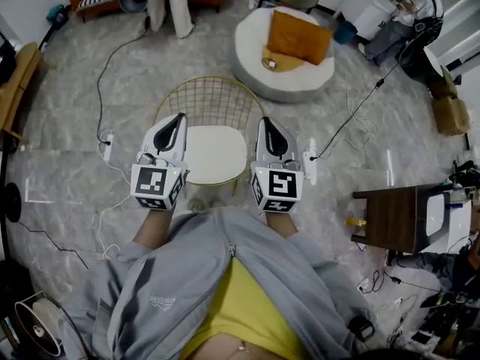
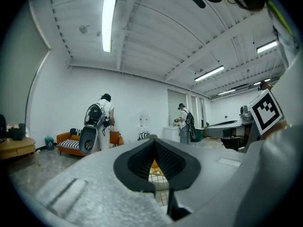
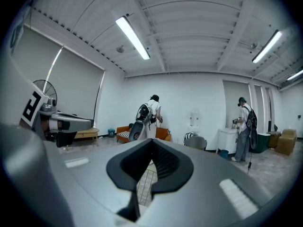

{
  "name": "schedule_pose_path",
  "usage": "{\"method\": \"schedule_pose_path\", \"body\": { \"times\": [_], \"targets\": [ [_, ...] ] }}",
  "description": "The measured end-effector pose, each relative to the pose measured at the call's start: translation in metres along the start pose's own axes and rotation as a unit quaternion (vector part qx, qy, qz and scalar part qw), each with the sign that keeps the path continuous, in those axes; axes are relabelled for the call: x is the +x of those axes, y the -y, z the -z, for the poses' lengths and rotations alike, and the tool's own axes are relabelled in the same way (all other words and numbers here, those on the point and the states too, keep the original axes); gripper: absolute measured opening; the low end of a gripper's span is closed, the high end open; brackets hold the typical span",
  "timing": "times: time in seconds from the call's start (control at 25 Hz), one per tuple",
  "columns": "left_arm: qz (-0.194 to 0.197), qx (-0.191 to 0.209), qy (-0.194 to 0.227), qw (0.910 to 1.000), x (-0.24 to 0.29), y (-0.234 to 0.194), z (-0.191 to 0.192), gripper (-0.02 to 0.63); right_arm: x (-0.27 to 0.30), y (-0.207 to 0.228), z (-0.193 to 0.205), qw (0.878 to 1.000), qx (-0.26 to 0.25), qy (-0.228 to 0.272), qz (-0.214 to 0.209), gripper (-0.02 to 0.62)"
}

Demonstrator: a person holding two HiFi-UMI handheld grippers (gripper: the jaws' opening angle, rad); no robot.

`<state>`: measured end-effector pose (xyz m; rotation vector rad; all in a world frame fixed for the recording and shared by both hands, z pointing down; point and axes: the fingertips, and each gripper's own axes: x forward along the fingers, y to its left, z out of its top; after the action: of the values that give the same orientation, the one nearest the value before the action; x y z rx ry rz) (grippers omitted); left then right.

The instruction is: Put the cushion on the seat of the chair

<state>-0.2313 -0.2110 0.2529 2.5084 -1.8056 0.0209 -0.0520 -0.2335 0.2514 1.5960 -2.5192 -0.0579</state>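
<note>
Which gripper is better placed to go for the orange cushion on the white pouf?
Right, by a little. The orange cushion lies on the white pouf beyond the chair, toward the right; the right gripper is on that side, the left gripper across the chair. Both shut, empty.

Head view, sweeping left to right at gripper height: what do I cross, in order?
left gripper → gold wire chair → right gripper → dark wooden table
</note>
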Motion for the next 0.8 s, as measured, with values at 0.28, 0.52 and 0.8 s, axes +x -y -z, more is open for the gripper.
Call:
{"method": "schedule_pose_path", "body": {
  "times": [0.28,0.52,0.8],
  "targets": [
    [-0.008,0.015,0.029,0.9994,-0.008,0.004,-0.037,0.008,-0.011,-0.006,-0.043,0.999,-0.001,0.051,-0.008,-0.002],
    [-0.011,0.011,0.032,0.9994,-0.012,0.005,-0.039,0.008,-0.016,-0.009,-0.049,0.998,-0.003,0.055,-0.013,0.000],
    [-0.011,0.014,0.026,0.9995,-0.011,0.008,-0.036,0.008,-0.014,-0.010,-0.043,0.999,0.003,0.044,-0.023,-0.001]
  ]
}}
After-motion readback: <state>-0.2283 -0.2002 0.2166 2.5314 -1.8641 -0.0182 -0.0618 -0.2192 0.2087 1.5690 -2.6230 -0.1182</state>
